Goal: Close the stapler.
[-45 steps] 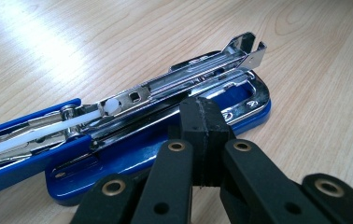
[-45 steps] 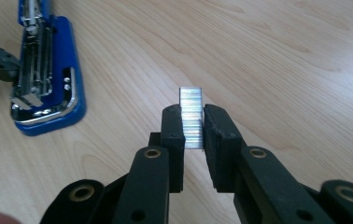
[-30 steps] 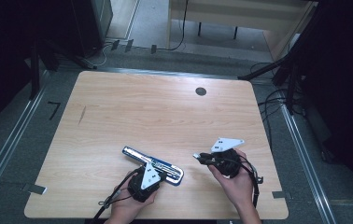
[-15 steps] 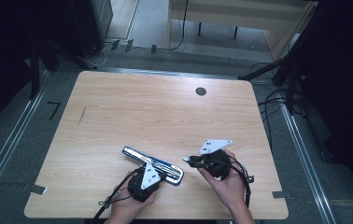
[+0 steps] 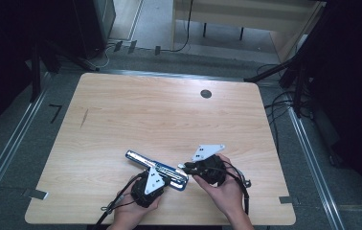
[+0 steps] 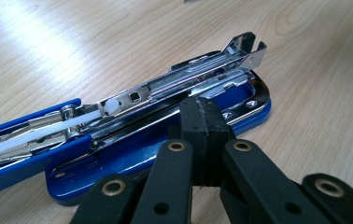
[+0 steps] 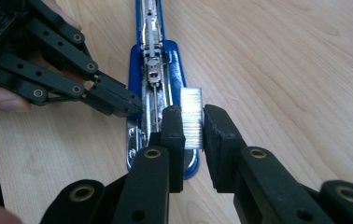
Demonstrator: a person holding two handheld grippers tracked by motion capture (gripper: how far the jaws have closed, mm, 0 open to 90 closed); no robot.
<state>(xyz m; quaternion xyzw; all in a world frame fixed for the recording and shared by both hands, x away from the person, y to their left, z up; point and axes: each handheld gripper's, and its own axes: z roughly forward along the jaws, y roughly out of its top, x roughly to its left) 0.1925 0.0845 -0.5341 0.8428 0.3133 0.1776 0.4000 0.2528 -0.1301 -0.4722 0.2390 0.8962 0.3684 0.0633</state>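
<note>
A blue stapler lies opened flat near the table's front edge, its chrome magazine facing up. My left gripper is shut with nothing between its jaws, and its tips rest against the stapler's blue base. It also appears as the left gripper touching the stapler's side. My right gripper is shut on a strip of staples and holds it just above the stapler's front end. From above, the right gripper sits at the stapler's right end and the left gripper just in front of it.
The wooden table has a round black cable hole at the back right. Cables trail from both grippers over the front edge. Beyond the table stand a light wooden desk and floor cables.
My right gripper has moved left with the staple strip, from clear of the stapler to its front end. The left gripper and stapler have stayed put.
</note>
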